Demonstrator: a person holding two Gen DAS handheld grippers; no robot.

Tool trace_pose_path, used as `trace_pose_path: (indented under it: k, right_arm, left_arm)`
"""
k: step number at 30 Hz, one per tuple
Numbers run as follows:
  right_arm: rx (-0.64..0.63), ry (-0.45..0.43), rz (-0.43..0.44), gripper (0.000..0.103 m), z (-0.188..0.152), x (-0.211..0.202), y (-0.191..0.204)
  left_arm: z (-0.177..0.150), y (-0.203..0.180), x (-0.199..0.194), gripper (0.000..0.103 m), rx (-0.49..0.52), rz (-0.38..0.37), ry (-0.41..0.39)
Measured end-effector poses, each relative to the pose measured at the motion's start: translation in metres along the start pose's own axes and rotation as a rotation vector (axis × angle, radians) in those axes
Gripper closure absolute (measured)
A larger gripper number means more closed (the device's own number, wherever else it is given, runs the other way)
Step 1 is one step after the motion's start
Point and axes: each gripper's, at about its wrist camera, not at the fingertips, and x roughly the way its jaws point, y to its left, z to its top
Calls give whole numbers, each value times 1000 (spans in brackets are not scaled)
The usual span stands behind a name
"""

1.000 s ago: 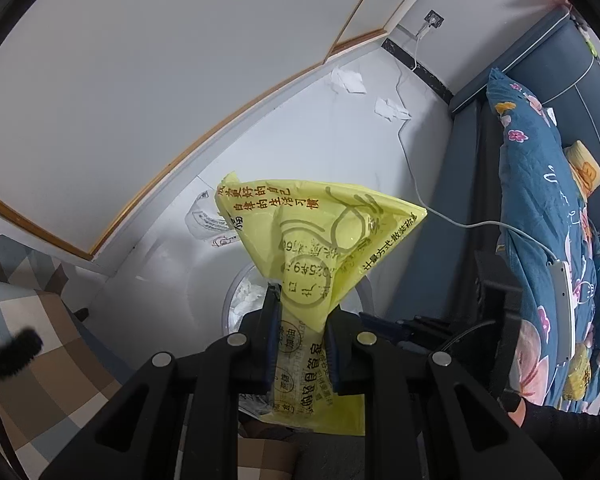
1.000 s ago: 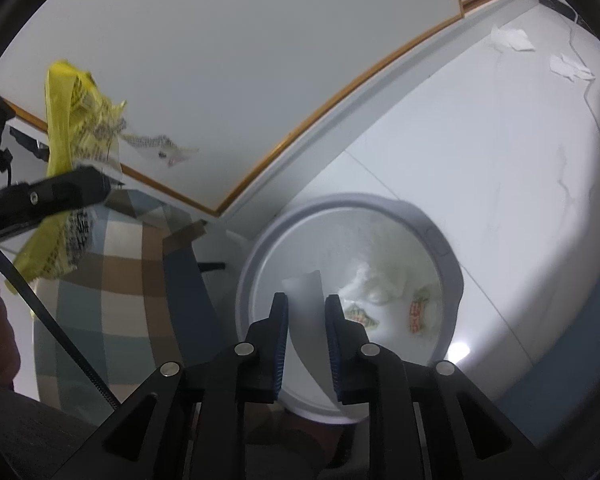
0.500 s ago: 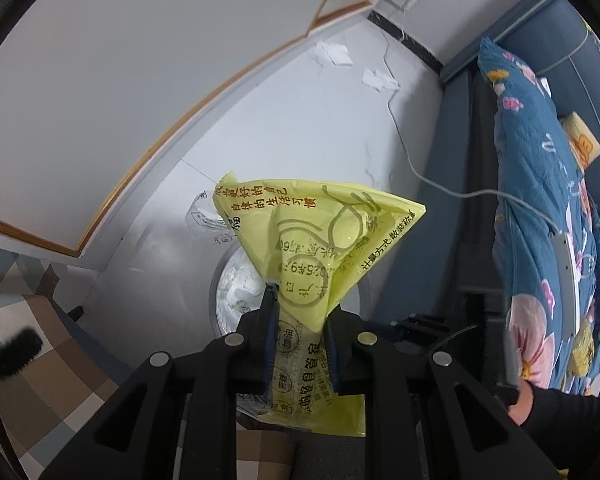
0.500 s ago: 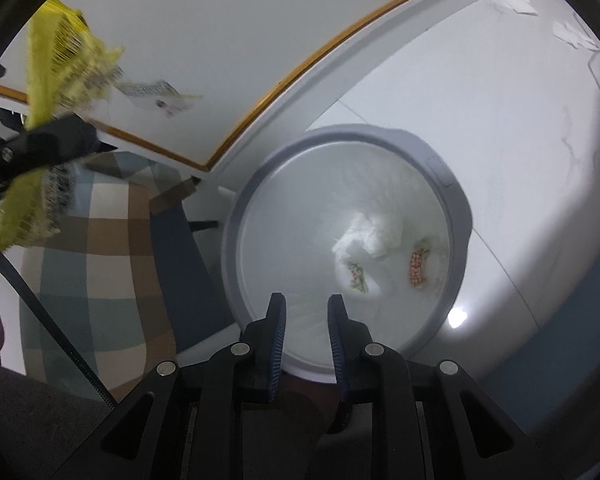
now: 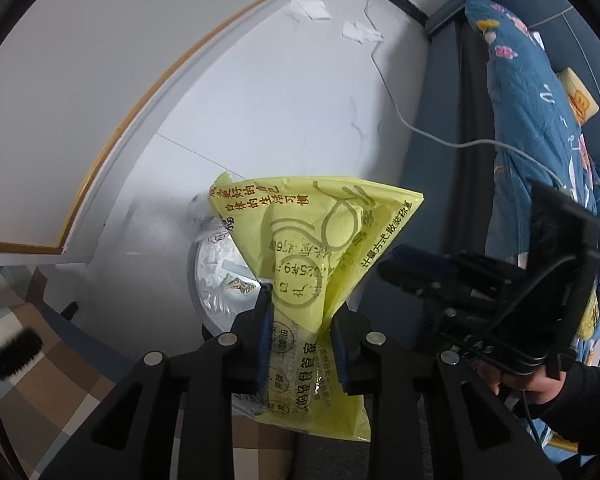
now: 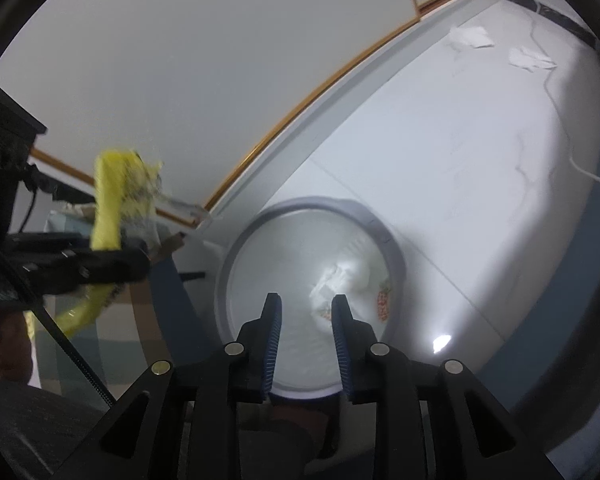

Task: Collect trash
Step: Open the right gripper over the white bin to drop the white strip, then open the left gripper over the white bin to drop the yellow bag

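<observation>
My left gripper (image 5: 300,300) is shut on a yellow plastic wrapper (image 5: 316,240) with red and green print, held above the floor. Behind it is a round grey trash bin (image 5: 212,280) with a white liner. In the right wrist view the bin (image 6: 312,280) lies below my right gripper (image 6: 306,304), which is open and empty above its rim. Crumpled white paper (image 6: 348,280) and small snack wrappers (image 6: 383,300) lie inside the bin. The left gripper (image 6: 112,264) with the yellow wrapper (image 6: 112,208) shows at the left.
Two white tissues (image 5: 308,8) (image 5: 360,32) lie on the white floor near the far wall; they also show in the right wrist view (image 6: 470,38) (image 6: 532,60). A white cable (image 5: 440,136) runs to a blue floral bed (image 5: 540,120). A checkered mat (image 5: 32,380) is at left.
The white paper that was between my right fingers dropped into the bin, and the right gripper opened. Both grippers moved closer over the bin. The left still holds the yellow wrapper.
</observation>
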Motion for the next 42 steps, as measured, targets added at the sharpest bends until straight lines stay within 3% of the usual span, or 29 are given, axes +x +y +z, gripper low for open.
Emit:
trace_pose_path:
  k: [3,9,10,12,15,19,22,25,33,36,42]
  right_arm:
    - [17,-25,-11,77,1,-7,-3]
    - [46,-61,-28,77,3,-17,-9]
    - [50,-66,-30,77,3,-18,-10]
    - [67,-76,-33,77,4,-20,-13]
    - [85,-87,-39,76,5,-22,-18]
    - [84,-91,-42,70,4,-23,-21]
    - [92,-74,-18,60,3,-19,-25]
    - [82,-60,-19,60,2,-15,-26]
    - [107,-57,-20,48,-4,-14,-34]
    - [128,-49,-14,45,-9,-11,-42]
    - [143,-62,-29,40,-9,-10,-43]
  left_arm:
    - [2,-3,6,70,23,-2,22]
    - [8,-10,28,67,73,-2,76]
    - [8,-10,32,64,76,-1,88]
    - [9,-11,41,49,88,30,102]
    - [11,-10,53,45,95,61,119]
    - [11,-7,65,45,90,37,140]
    - [10,-8,74,34,104,36,150]
    - [11,-4,83,34,99,35,166]
    - [12,5,98,33,55,35,188]
    - [9,3,98,23,35,24,201]
    - [10,9,96,17,-5,-14,197]
